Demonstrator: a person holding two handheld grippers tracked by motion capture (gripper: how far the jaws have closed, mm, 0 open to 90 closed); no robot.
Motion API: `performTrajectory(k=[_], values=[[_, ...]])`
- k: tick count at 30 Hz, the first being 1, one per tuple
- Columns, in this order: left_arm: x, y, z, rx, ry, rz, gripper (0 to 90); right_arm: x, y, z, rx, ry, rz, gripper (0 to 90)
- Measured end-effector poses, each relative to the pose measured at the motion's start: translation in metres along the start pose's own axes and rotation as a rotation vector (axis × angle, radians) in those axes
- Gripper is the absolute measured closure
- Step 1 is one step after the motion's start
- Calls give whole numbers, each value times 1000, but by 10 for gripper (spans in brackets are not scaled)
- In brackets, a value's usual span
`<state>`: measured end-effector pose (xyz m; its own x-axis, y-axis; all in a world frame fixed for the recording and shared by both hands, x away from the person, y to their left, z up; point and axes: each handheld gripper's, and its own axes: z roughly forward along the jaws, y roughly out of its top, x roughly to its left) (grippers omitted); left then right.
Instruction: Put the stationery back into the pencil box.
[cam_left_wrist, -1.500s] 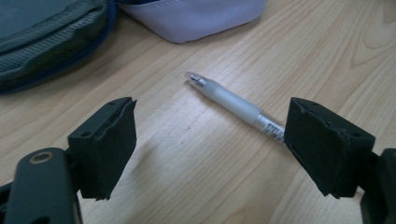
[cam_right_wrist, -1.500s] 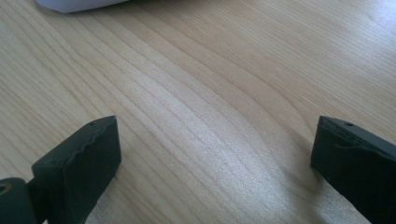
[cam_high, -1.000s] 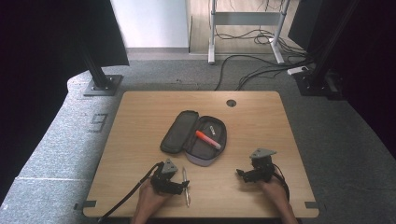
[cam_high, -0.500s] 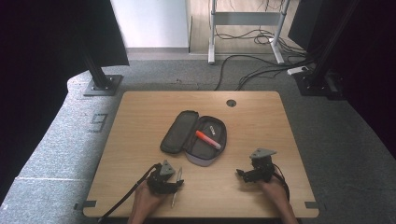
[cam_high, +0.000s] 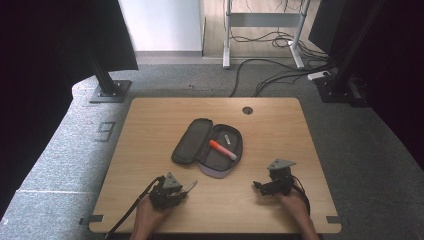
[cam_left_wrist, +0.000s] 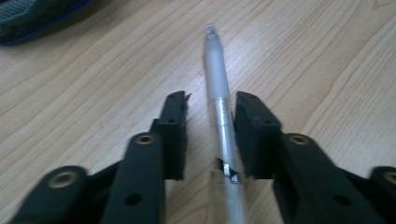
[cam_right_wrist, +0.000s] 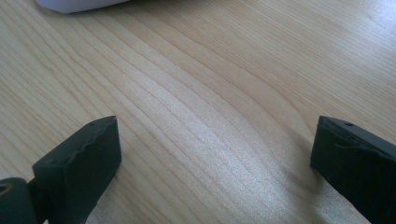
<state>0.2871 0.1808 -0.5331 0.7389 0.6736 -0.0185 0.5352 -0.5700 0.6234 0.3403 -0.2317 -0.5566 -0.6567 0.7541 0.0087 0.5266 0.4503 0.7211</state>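
A clear pen (cam_left_wrist: 219, 93) lies on the wooden surface (cam_high: 150, 130) between the left gripper (cam_left_wrist: 210, 105)'s closing jaws, one pad touching; it should be centred before being clamped. The right gripper (cam_right_wrist: 212, 154) is held wide open.

Wooden table (cam_high: 150, 120), grey carpet (cam_high: 60, 165), black stands (cam_high: 107, 85), floor cables (cam_high: 270, 75)

A slim pen (cam_left_wrist: 223, 126) with a frosted translucent barrel lies flat on the light wooden tabletop (cam_high: 150, 135), its tip pointing toward 12 o'clock in the left gripper view. On the tabletop it sits near the front edge, at about 7 o'clock.
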Motion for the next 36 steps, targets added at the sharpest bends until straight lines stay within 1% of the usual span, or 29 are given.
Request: performTrajectory(k=[2, 3, 4, 6, 8, 11, 15, 16, 19, 24, 28, 32, 36], values=[[2, -2, -1, -8, 0, -6, 737, 0, 0, 0, 0, 0, 0, 13], [4, -3, -1, -16, -8, -7, 761, 0, 0, 0, 0, 0, 0, 13], [5, -3, -1, -20, -13, -6, 769, 0, 0, 0, 0, 0, 0, 13], [6, -4, -1, -27, -24, 11, 783, 0, 0, 0, 0, 0, 0, 13], [7, -4, 0, -30, -35, 15, 799, 0, 0, 0, 0, 0, 0, 13], [8, -4, 0, -31, -42, 12, 800, 0, 0, 0, 0, 0, 0, 13], [7, -3, 0, -30, -37, 27, 800, 0, 0, 0, 0, 0, 0, 13], [7, -3, -1, -32, -44, 30, 800, 0, 0, 0, 0, 0, 0, 13], [6, -2, -3, -48, -56, 26, 800, 0, 0, 0, 0, 0, 0, 13], [3, 2, -12, -79, -65, 31, 800, 0, 0, 0, 0, 0, -1, 13], [0, 7, -19, -97, -58, 35, 800, 0, 0, 0, 0, 0, -1, 12], [0, 11, -22, -104, -55, 23, 800, 0, 0, 0, 0, -1, -1, 12], [1, 17, -23, -103, -45, 26, 800, 0, 0, 0, 0, -1, -1, 12]])
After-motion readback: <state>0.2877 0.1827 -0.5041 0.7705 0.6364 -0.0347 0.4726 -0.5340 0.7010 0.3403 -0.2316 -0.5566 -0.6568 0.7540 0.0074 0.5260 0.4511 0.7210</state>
